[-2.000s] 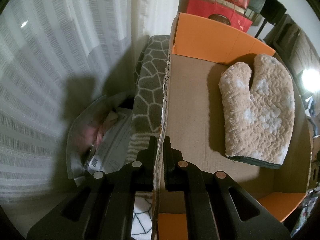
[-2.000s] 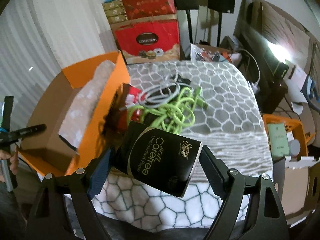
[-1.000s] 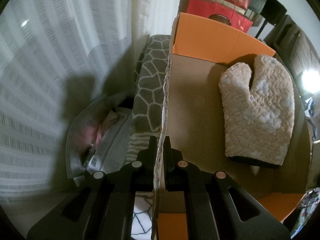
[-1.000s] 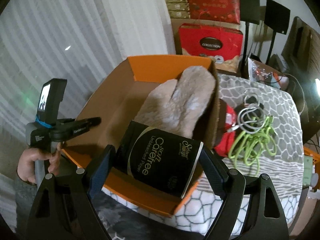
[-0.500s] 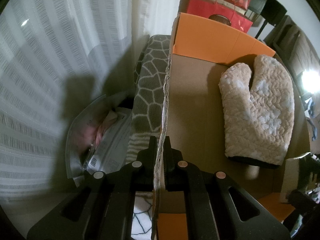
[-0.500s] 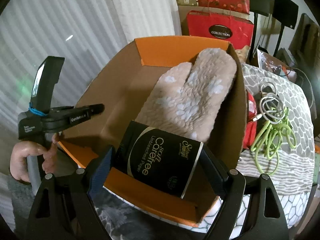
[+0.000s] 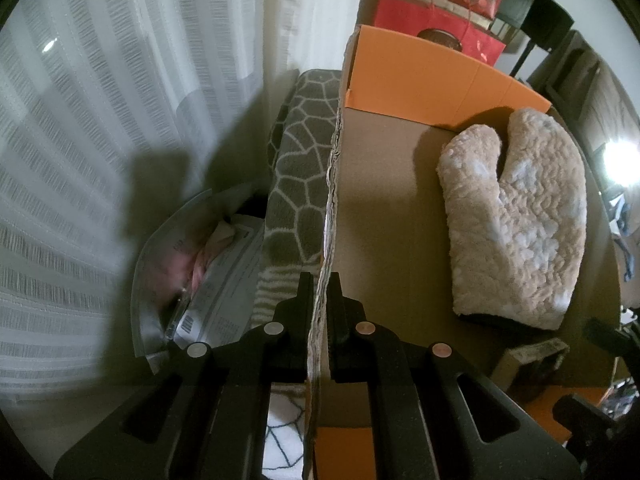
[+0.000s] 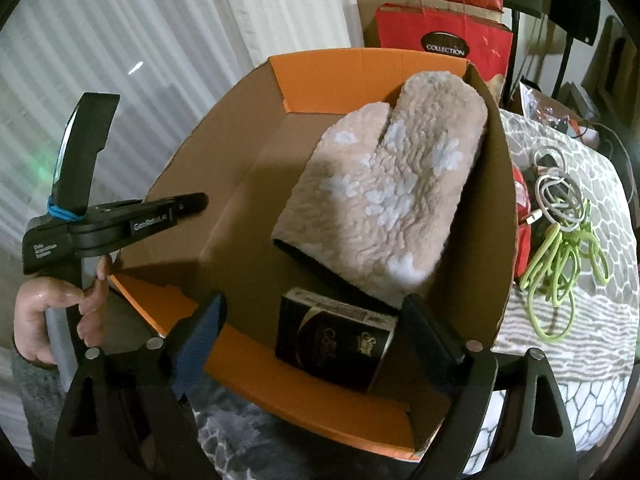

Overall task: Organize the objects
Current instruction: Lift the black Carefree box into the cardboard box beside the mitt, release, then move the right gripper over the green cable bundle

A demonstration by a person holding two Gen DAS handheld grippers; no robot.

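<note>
An orange cardboard box point(image 8: 360, 64) lies open on the patterned table. A beige fleece mitten point(image 8: 388, 196) lies inside it, also in the left wrist view point(image 7: 516, 224). A black tissue pack point(image 8: 336, 344) lies in the box's near corner, below the mitten. My right gripper point(image 8: 316, 312) is open just above the pack, its fingers apart from it. My left gripper point(image 7: 320, 288) is shut on the box's left wall point(image 7: 332, 184); it shows in the right wrist view point(image 8: 192, 202).
Green and white cables point(image 8: 564, 216) and a red item point(image 8: 522, 204) lie on the grey patterned cloth point(image 8: 580, 320) right of the box. Red gift bags point(image 8: 444, 36) stand behind. Curtains point(image 7: 120, 100) hang left, with a plastic bag point(image 7: 208, 280) below.
My right gripper carried the tissue pack over the box, opened and let it go; the pack now lies in the box. My left gripper kept hold of the wall.
</note>
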